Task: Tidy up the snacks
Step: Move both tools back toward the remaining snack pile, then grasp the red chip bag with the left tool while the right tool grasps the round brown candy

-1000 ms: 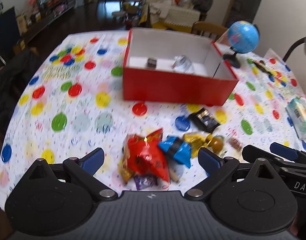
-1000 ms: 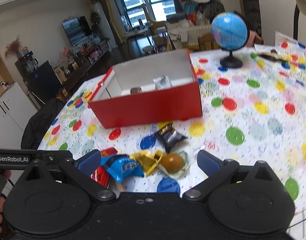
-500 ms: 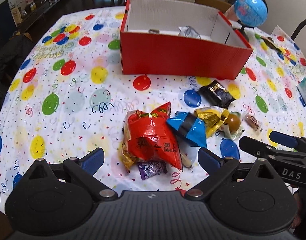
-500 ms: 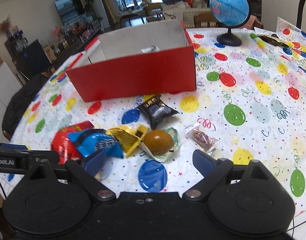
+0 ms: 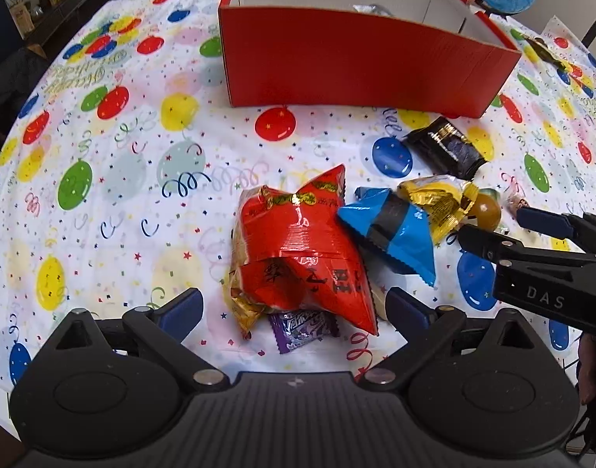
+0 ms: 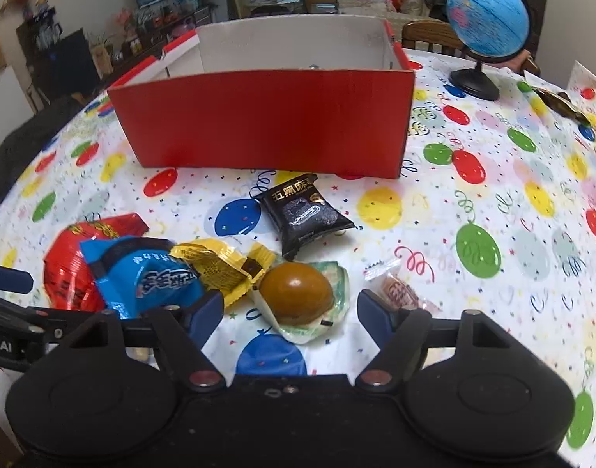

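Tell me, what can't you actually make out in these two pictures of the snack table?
- Inside of the red box: right wrist view, its front wall hides the contents; left wrist view shows only a silvery scrap.
- Purple packet: left wrist view, mostly under the red bag.
- Small clear-wrapped sweet: right wrist view, print too small to read.
- Right gripper: closing around the brown bun; contact unclear.

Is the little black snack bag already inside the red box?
No, the black snack bag lies on the balloon tablecloth in front of the red box, not inside it.
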Available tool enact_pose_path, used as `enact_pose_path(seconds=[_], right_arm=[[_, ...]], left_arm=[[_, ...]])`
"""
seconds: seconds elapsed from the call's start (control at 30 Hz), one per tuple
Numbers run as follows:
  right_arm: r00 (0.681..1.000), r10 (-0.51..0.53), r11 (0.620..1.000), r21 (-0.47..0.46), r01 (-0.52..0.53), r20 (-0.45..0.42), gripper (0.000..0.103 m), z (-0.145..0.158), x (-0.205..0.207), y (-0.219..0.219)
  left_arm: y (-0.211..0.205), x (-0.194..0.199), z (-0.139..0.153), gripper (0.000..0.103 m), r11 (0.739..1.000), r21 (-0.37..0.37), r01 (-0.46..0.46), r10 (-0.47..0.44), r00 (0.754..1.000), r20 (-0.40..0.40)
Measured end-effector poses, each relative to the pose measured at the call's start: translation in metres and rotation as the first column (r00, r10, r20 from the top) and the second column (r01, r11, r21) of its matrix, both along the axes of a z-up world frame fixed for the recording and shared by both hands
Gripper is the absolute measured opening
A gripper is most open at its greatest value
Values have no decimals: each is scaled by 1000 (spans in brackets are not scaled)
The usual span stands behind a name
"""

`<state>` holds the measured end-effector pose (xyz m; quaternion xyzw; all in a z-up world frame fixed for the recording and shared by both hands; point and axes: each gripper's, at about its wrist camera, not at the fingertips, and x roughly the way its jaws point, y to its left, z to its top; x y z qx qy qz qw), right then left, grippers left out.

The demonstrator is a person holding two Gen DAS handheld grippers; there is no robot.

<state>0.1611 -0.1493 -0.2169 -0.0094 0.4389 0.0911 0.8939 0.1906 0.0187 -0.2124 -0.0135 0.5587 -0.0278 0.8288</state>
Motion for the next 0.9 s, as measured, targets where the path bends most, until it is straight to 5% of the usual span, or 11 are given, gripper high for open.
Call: enact_pose_path(seconds=[0.37,0.57,0.73,0.9], right_arm=[[996,84,993,-86,-85,-14,70,-13,14,11],[997,74,994,-79,-75,-20,59,-13,17,11],[998,56,996,-73,-57,-18,53,-12,16,7],[1000,28,998,-59,-29,-15,52,-9,12,2]], left_arm=[[6,17,-12,100,1000,-2,-26,26,999,-30],[10,22,-16,99,999,-26,-40,38,998,-44],[12,22,-15,77,997,-62,-43,41,998,-43],[15,20,-9,71,995,-79,-59,58,998,-23]])
